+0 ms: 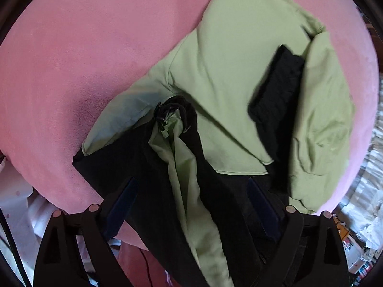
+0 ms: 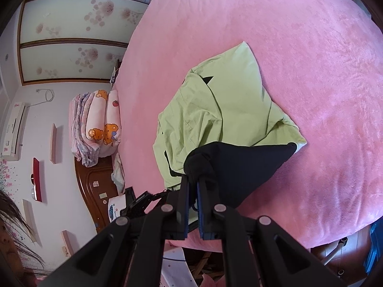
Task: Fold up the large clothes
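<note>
We see the green-and-black jacket [image 1: 229,76] lying crumpled on the pink bed [image 1: 71,59], straight ahead of both claws. Our left claw [image 1: 191,186] stands spread wide above the jacket's black hem, green lining between its fingers [image 1: 124,198], pads not pressing. A black drawcord toggle [image 1: 165,113] sits just beyond it. Our right claw [image 2: 193,186] is pressed together, pinching a black fold of the jacket at the bed's near edge. Off its left side, folded quilts [image 2: 95,124] rest by a wooden headboard [image 2: 95,186].
</note>
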